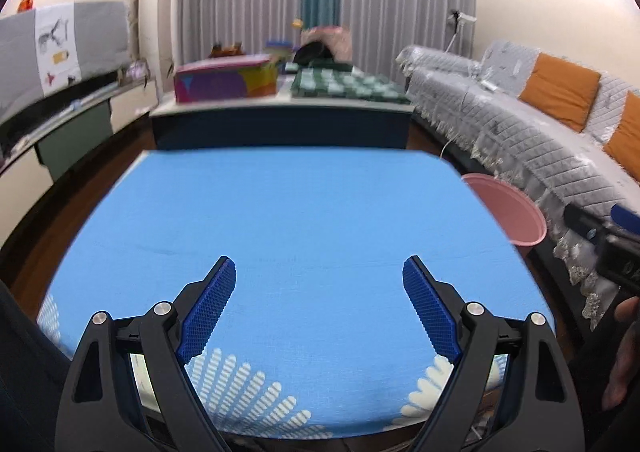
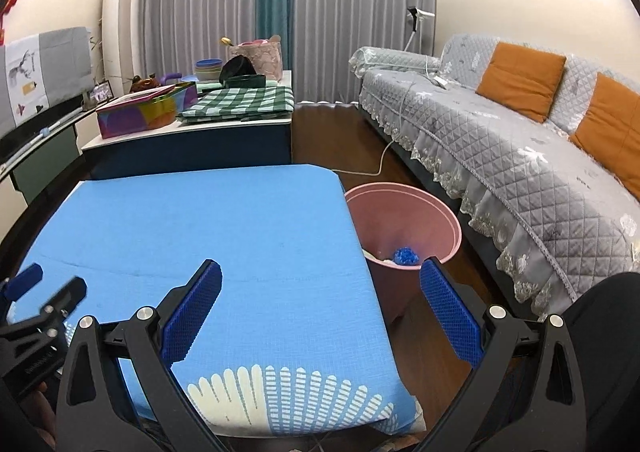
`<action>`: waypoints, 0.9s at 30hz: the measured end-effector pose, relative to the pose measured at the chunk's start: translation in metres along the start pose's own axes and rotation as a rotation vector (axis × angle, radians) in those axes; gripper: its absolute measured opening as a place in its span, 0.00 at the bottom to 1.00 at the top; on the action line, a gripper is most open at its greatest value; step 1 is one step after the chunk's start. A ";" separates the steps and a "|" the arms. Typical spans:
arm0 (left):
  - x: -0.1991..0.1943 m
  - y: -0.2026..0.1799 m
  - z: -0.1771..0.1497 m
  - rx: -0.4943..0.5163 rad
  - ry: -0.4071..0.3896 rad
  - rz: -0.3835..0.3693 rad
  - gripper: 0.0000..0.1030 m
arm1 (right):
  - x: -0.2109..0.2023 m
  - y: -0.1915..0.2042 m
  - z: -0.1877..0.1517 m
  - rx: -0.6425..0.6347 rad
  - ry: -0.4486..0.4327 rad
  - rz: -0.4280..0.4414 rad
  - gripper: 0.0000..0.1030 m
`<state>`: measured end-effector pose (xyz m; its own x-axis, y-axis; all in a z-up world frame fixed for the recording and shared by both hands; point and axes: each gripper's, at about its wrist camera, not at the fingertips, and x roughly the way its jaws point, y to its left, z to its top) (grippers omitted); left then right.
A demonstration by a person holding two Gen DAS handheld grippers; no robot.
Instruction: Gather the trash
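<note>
Blue crumpled trash point(image 2: 406, 255) lies inside the pink bin point(image 2: 436, 208), just beyond the right claw point(image 2: 320, 312), whose blue pads point(image 2: 192, 316) stand spread and empty. The left claw point(image 1: 319, 308), likewise released, hangs over the blue-clothed worktop point(image 1: 300, 212); a grey sofa point(image 2: 520, 156) flanks the bin.

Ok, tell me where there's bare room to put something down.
The blue cloth is bare from its far edge to both open grippers, left and right. The pink bin stands beside its right edge. The far table is crowded.
</note>
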<state>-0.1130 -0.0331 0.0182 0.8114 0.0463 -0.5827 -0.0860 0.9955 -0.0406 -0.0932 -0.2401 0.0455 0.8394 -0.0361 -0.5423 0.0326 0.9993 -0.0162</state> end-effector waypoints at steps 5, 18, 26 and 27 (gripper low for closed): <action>-0.001 0.001 -0.001 -0.004 -0.008 -0.006 0.81 | 0.010 0.003 -0.002 0.000 0.015 0.000 0.95; 0.006 -0.001 -0.001 -0.019 0.032 -0.029 0.81 | 0.014 0.012 -0.004 -0.021 0.019 0.004 0.95; 0.009 -0.002 -0.002 -0.029 0.042 -0.046 0.81 | 0.014 0.012 -0.004 -0.021 0.020 0.001 0.95; 0.009 -0.001 -0.002 -0.034 0.043 -0.046 0.81 | 0.014 0.012 -0.004 -0.021 0.019 0.001 0.95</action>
<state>-0.1070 -0.0340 0.0113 0.7894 -0.0039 -0.6139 -0.0690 0.9931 -0.0951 -0.0833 -0.2287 0.0347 0.8288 -0.0351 -0.5585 0.0203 0.9993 -0.0327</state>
